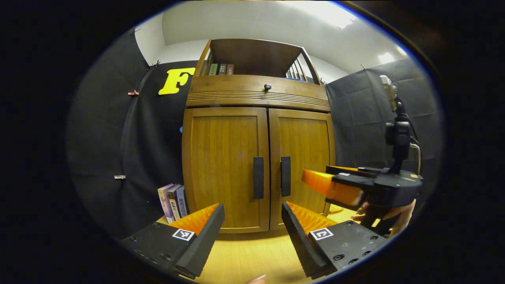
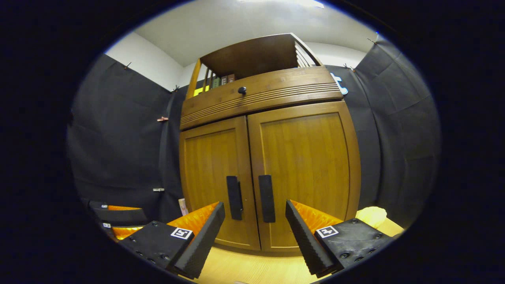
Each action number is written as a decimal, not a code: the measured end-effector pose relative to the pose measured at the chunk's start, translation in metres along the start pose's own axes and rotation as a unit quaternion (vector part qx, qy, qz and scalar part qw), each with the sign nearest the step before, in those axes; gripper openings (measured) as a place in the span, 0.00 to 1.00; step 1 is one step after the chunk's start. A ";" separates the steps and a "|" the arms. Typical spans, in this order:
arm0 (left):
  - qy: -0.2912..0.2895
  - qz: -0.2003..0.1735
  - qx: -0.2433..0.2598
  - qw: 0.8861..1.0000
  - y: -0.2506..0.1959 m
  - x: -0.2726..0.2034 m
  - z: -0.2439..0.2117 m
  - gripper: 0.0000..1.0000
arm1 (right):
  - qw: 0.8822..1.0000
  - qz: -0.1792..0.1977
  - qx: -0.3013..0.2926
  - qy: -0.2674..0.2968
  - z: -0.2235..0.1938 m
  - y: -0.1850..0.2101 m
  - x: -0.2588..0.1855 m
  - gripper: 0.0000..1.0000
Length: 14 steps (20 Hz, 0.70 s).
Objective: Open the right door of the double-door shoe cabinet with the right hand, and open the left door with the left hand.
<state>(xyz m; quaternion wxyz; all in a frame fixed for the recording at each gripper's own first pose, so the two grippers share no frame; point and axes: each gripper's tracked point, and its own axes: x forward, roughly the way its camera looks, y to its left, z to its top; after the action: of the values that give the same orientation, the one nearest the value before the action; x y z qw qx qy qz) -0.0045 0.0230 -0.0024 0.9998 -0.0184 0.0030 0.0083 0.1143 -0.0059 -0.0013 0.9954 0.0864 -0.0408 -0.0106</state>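
Note:
A wooden double-door shoe cabinet stands ahead on the table, both doors shut. In the left gripper view, its left door (image 1: 223, 165) and right door (image 1: 303, 157) each carry a dark vertical handle (image 1: 258, 177) (image 1: 285, 176) at the centre seam. My left gripper (image 1: 252, 221) is open, a short way in front of the handles. The right gripper (image 1: 335, 185), held by a hand (image 1: 394, 217), hovers to the right of the cabinet front. In the right gripper view, my right gripper (image 2: 254, 223) is open before the right door (image 2: 307, 165) and its handle (image 2: 267, 198); the left door (image 2: 211, 173) is beside it.
Above the doors sits a drawer with a small black knob (image 1: 267, 87) and an open shelf holding books (image 1: 221, 69). More books (image 1: 173, 201) stand left of the cabinet on the light wooden table (image 1: 244, 256). A pale yellow object (image 2: 371, 217) lies right of the cabinet.

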 end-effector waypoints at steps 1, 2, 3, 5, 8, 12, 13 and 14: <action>0.004 0.001 -0.001 1.000 0.001 0.001 -0.003 0.91 | 1.000 -0.008 0.008 0.004 -0.003 -0.007 0.011 0.97; 0.009 0.002 -0.001 1.000 0.004 0.001 -0.005 0.91 | 1.000 -0.010 0.015 0.009 -0.005 -0.011 0.019 0.96; 0.012 0.003 0.000 1.000 0.005 0.000 -0.007 0.91 | 1.000 -0.011 0.019 0.009 -0.006 -0.012 0.026 0.97; 0.015 0.003 -0.002 1.000 0.009 0.003 -0.009 0.91 | 1.000 -0.013 0.013 -0.004 -0.003 -0.017 0.039 0.97; 0.020 0.004 -0.003 1.000 0.011 0.008 -0.010 0.91 | 1.000 -0.009 0.007 -0.013 -0.010 -0.018 0.054 0.97; 0.027 0.014 0.002 1.000 0.018 0.013 -0.014 0.91 | 1.000 0.011 0.029 0.003 -0.026 -0.009 0.076 0.97; 0.028 0.018 0.001 0.999 0.021 0.014 -0.016 0.91 | 1.000 0.009 0.028 0.007 -0.030 -0.011 0.083 0.97; 0.030 0.021 -0.001 0.999 0.023 0.016 -0.017 0.91 | 1.000 0.005 0.026 0.010 -0.036 -0.013 0.090 0.97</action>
<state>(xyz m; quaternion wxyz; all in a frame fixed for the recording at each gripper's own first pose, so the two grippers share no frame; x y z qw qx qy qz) 0.0107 0.0460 -0.0204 0.9988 -0.0198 0.0332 0.0287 0.2064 -0.0152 -0.0322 0.9932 0.1117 -0.0319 -0.0035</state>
